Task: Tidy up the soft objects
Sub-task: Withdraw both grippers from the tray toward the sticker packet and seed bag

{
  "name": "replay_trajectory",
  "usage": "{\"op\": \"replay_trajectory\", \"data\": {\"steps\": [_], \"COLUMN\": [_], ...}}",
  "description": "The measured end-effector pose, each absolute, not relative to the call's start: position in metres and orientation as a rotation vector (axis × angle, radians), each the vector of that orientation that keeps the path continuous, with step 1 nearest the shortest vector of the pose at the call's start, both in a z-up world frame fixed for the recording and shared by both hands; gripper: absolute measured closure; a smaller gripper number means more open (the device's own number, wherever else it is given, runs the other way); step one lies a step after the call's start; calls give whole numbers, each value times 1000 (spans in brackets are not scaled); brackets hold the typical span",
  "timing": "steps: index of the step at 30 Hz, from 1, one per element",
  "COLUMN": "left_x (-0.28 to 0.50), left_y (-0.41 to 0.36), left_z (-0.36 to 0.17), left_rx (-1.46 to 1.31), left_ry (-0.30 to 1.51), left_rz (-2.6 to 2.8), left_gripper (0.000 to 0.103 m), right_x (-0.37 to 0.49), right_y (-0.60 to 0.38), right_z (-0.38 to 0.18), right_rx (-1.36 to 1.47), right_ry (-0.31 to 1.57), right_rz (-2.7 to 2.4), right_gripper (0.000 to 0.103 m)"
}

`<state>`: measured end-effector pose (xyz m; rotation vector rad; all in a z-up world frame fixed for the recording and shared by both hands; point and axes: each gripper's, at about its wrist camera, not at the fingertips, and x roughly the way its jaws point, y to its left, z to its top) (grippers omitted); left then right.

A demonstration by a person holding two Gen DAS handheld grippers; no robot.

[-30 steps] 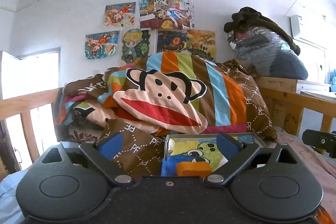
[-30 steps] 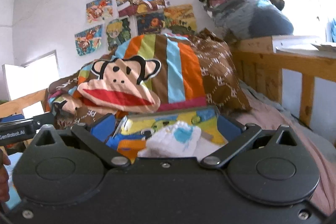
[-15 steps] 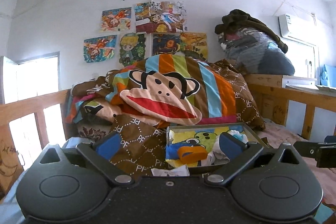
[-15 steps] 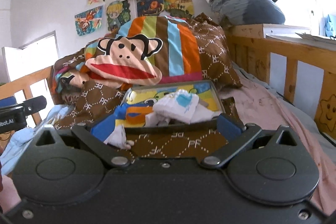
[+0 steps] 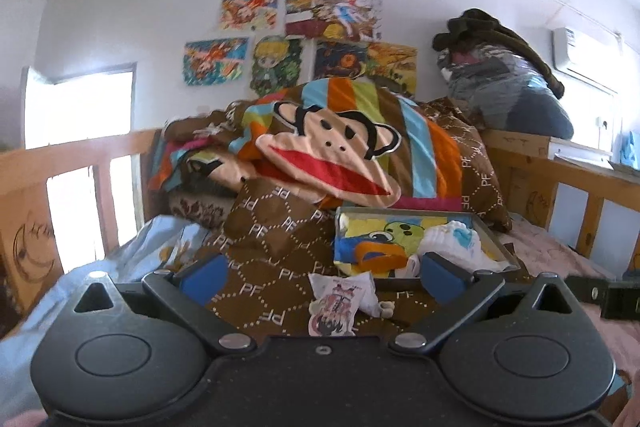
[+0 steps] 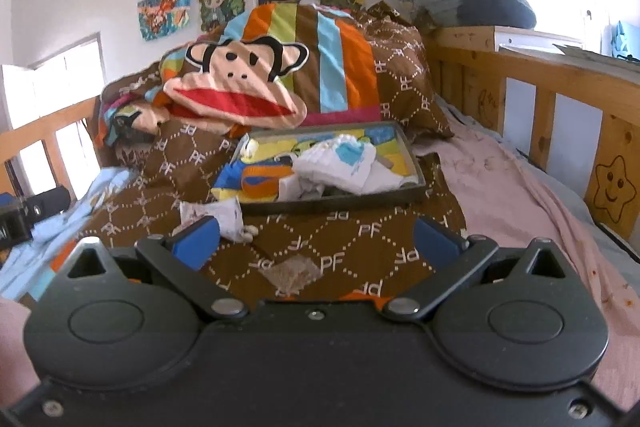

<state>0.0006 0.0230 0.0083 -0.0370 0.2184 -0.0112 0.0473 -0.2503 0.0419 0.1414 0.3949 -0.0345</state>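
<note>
A shallow grey tray [image 6: 414, 167] [image 5: 490, 231] lies on a brown patterned blanket on the bed. In it lie a white sock bundle with blue marks [image 6: 344, 163] [image 5: 452, 239], an orange band [image 6: 262, 181] [image 5: 378, 255] and a colourful cartoon cloth. A small white printed cloth [image 5: 340, 301] [image 6: 216, 215] lies on the blanket just in front of the tray. My left gripper [image 5: 322, 273] is open and empty, hovering over that cloth. My right gripper [image 6: 316, 237] is open and empty, short of the tray.
A striped monkey-face quilt [image 6: 280, 75] is piled behind the tray. Wooden bed rails [image 6: 560, 99] run along the right and the left [image 5: 72, 163]. A pink sheet [image 6: 504, 195] covers the right side. A light blue cloth [image 5: 132, 259] lies at the left.
Both grippers have drawn back from the tray. The small white printed cloth in front of the tray has come into view. The socks stay in the tray.
</note>
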Motion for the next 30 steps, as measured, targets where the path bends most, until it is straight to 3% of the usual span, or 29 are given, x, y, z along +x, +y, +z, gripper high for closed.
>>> {"op": "replay_trajectory", "data": {"steps": [30], "left_x": [-5], "left_y": [2], "left_z": [-3], "left_rx": [33], "left_ry": [274], "left_rz": [-43], "left_gripper": [1], "right_x": [43], "right_y": [-245], "right_z": [32], "right_rx": [26], "right_ry": [454], "right_rz": [7], "right_gripper": [0]}}
